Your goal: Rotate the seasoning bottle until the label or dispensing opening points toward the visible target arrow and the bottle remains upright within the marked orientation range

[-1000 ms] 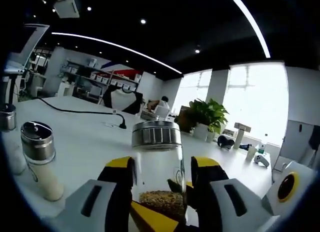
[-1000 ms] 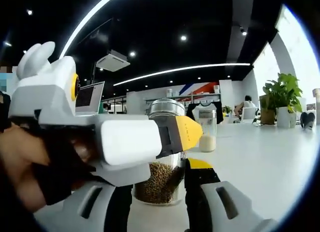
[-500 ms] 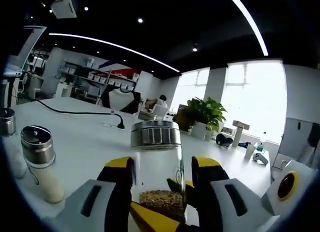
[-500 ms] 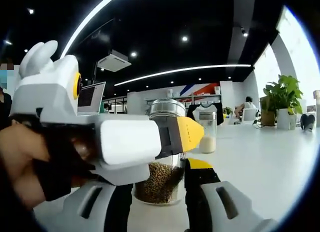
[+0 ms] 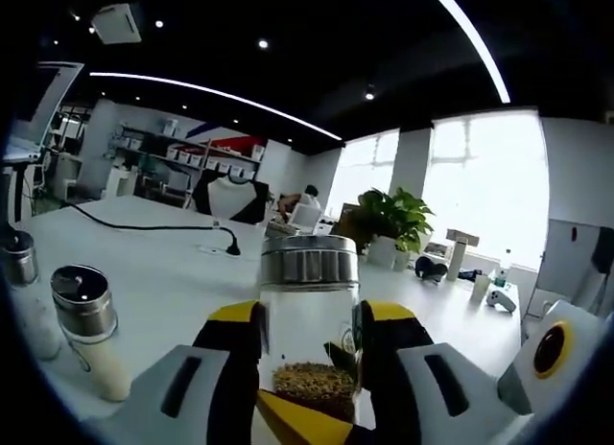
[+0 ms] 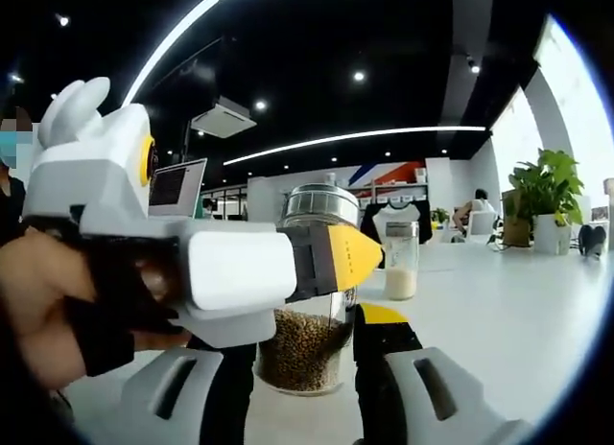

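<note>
Between both claws, on the white desk [image 5: 163, 292], near its close edge: seasoning bottle [image 5: 309, 339], upright, clear glass body, ribbed steel cap, brown granules filling only the bottom third

Left claw [image 5: 309, 368] clenched on the glass body, yellow-tipped jaws at mid height on each side. In the right gripper view the same bottle [image 6: 312, 311] sits in front of the right claw [image 6: 299, 368], whose jaws flank its base; contact not clear, so can't tell if it's gripping or just bracketing. Left claw [image 6: 317, 263] crosses that view from the left, a person's hand [image 6: 38, 311] behind it

Handling guess: light, rigid, glass so slippery and breakable; mostly empty, so tips easily. Hold low-to-mid on the body, not the cap, since the cap may spin free. Small label patch visible on the glass; target arrow not visible

Desk is smooth, glossy, little friction for a twist in place. Second shaker [image 5: 86, 325] with white contents stands near the left edge, apart. Black cable [image 5: 144, 226] runs across the far side. Beyond: open office, potted plant [image 5: 389, 220], large windows, ceiling light strips
</note>
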Motion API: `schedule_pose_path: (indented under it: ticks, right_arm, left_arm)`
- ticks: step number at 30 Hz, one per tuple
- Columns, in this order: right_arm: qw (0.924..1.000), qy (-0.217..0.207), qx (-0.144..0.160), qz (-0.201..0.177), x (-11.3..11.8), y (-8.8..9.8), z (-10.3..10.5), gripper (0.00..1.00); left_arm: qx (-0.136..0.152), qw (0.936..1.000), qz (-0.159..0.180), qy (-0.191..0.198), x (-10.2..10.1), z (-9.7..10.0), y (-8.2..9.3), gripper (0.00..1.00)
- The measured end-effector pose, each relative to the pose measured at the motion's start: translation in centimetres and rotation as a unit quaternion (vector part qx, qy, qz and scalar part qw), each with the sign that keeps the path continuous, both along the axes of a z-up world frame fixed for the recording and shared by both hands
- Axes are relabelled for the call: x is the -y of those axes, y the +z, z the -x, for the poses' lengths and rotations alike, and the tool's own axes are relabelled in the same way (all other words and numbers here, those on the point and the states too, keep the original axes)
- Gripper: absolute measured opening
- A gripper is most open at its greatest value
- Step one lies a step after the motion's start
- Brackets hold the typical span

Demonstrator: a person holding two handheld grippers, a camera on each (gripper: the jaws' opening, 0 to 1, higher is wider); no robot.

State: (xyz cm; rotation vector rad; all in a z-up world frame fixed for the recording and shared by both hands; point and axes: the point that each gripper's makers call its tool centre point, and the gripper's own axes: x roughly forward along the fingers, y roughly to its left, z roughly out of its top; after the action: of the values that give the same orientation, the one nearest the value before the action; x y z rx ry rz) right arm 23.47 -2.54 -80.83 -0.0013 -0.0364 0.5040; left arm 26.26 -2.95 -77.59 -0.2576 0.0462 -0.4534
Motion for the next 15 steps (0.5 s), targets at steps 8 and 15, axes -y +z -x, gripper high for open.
schedule_pose_path:
  ticks: [8,15]
  right_arm:
    - [0.9999,0.002,0.001,0.01,-0.1,-0.03,0.19,0.38]
    - [0.9998,0.007,0.002,0.02,-0.09,0.26,0.31,0.37]
  left_arm:
    - [0.01,0.9996,-0.024,-0.01,0.07,0.21,0.18,0.43]
    - [0.027,0.9987,-0.039,-0.02,0.27,0.57,0.77,0.43]
